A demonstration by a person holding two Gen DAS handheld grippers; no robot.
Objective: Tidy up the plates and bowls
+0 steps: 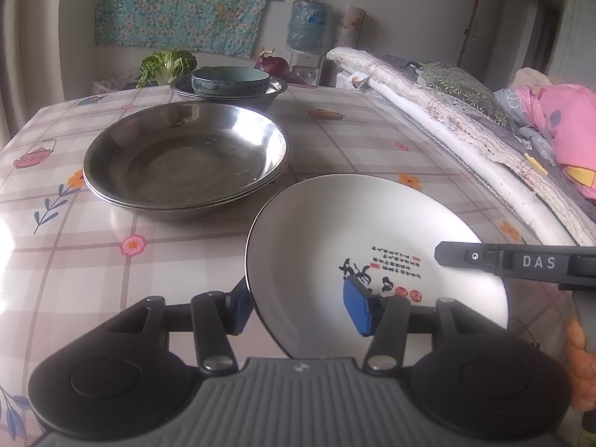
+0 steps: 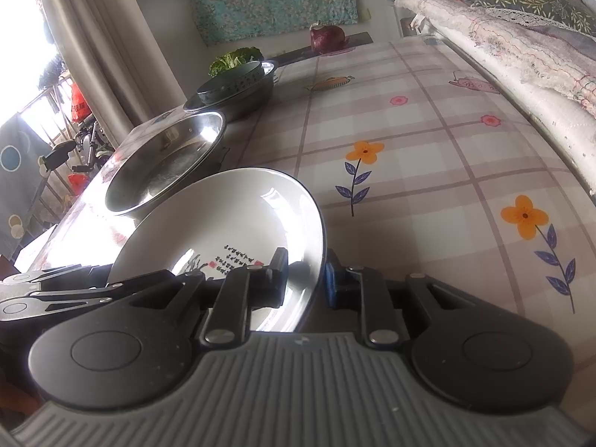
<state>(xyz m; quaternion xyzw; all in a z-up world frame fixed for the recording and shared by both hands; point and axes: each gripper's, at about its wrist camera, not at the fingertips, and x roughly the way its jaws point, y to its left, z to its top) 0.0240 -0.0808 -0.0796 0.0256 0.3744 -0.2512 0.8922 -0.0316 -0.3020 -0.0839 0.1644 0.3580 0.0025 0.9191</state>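
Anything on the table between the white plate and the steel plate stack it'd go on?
Nothing visible. The white plate, with both grippers at its rim, sits right beside the steel plate stack; only bare tablecloth between them. The stack's top plate is empty.

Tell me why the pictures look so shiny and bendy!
Left wrist view: window glare whitens the plaid flowered tablecloth at the left edge, and the fisheye bows the table. Right wrist view: bright light washes out the table's left side and glints on the white round ceramic plate and the round steel basin.
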